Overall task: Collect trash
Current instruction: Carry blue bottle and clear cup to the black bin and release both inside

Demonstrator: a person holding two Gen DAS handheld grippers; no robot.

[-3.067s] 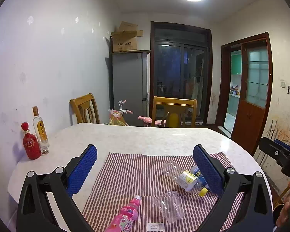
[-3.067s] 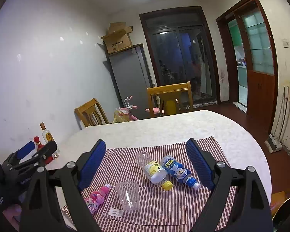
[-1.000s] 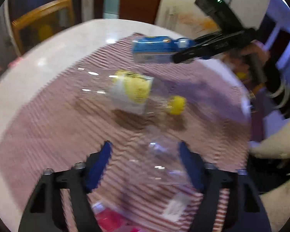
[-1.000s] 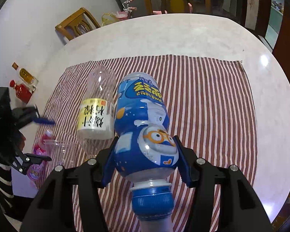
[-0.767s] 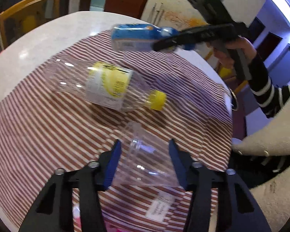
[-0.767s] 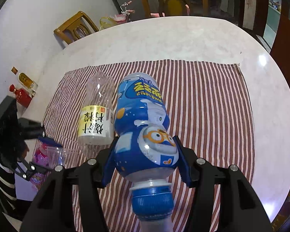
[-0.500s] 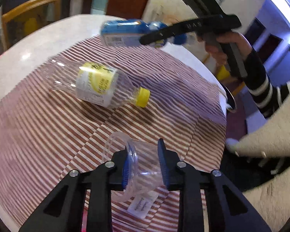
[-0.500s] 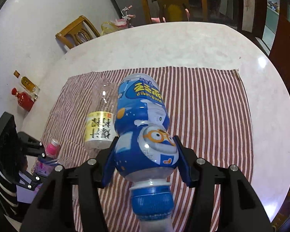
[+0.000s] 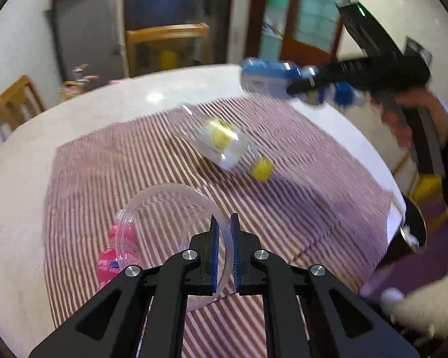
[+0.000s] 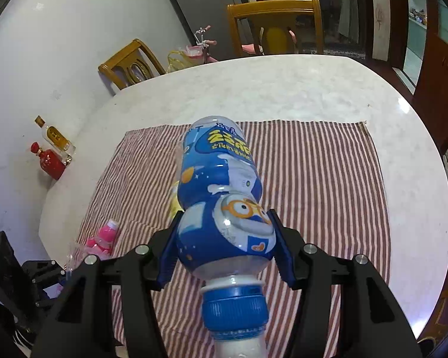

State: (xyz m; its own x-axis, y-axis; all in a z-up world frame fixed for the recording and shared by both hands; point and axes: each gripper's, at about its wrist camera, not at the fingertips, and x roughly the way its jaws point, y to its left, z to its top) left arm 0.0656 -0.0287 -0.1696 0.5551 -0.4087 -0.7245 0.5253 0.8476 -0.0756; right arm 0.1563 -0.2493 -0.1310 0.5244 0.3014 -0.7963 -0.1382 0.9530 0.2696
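My left gripper (image 9: pixel 223 232) is shut on the rim of a clear plastic cup (image 9: pixel 164 208) and holds it above the striped cloth (image 9: pixel 298 179). My right gripper (image 10: pixel 224 235) is shut on a blue cartoon bottle (image 10: pixel 221 185) with a blue cap, held over the cloth (image 10: pixel 328 179); it also shows in the left wrist view (image 9: pixel 268 79). A clear bottle with a yellow label and cap (image 9: pixel 224 143) lies on the cloth. A pink bottle (image 9: pixel 113 253) lies at the cloth's left edge, also in the right wrist view (image 10: pixel 101 241).
The round white table (image 10: pixel 283 89) carries a red bottle (image 10: pixel 49 164) and a small liquor bottle (image 10: pixel 55 135) near the wall. Wooden chairs (image 10: pixel 274 21) stand at the far side. A dark bin with a shiny rim (image 9: pixel 412 232) stands at the table's right edge.
My left gripper closed on the clear cup's rim and lifted it, tilting its mouth toward the camera. My right gripper raised the blue bottle higher and away from the cloth.
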